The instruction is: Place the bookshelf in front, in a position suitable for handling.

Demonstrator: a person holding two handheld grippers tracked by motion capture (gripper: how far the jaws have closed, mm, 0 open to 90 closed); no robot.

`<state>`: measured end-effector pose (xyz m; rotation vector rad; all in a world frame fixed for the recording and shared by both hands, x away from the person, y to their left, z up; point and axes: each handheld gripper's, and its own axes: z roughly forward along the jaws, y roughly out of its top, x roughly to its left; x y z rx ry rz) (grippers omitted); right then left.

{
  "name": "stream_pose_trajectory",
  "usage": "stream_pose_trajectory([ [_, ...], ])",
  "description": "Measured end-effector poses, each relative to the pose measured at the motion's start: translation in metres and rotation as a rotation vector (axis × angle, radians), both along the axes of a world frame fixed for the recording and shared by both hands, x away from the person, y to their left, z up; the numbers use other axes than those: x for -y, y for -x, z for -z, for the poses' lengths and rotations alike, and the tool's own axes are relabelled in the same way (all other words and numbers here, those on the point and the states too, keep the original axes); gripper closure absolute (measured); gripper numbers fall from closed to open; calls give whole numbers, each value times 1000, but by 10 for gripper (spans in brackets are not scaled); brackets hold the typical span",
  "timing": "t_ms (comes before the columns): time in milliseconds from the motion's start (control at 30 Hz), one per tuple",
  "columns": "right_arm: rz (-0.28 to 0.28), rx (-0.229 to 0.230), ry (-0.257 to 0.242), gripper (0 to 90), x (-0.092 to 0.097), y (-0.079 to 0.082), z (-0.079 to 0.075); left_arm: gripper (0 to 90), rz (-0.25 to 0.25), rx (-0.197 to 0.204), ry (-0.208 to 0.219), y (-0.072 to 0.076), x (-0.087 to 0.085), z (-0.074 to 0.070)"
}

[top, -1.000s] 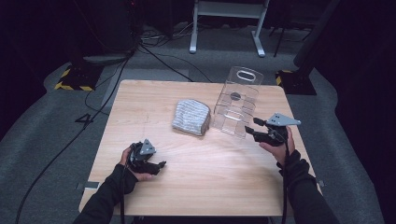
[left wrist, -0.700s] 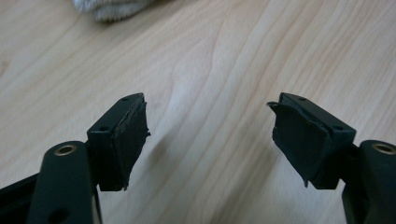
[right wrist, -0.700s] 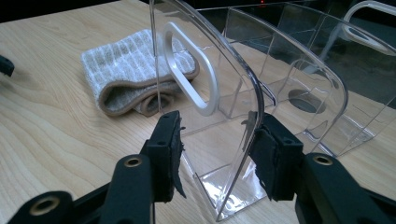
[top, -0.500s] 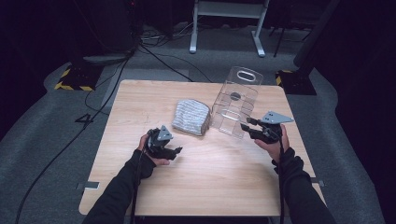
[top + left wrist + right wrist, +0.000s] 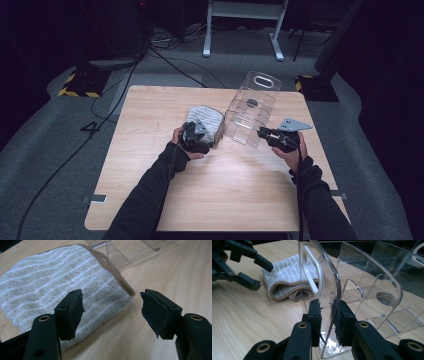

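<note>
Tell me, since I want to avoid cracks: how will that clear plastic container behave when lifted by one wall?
The clear plastic container looks rigid but thin-walled, so probably light and possibly brittle. The right gripper straddles one glossy end wall, which may slip. Held at one edge, the container would likely tilt.

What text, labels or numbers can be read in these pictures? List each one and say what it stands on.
"4": a dark numeral marked on the grey floor left of the table.
The folded towel, the clear plastic container and both grippers carry no readable words, brands or labels.
</note>
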<state>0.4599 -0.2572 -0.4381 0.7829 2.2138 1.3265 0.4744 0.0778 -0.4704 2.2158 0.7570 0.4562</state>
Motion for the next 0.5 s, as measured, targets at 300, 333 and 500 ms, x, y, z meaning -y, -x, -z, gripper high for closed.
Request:
stream_pose_trajectory([
  [300, -15, -5, 10, 832, -3, -2, -1, 519, 28, -63, -43, -24, 7, 18],
  [333, -18, -4, 13, 834, -3, -2, -1, 549, 36, -65, -51, -24, 8, 19],
  [500, -29, -9, 9, 844, -3, -2, -1, 697, 55, -58, -78, -24, 6, 19],
])
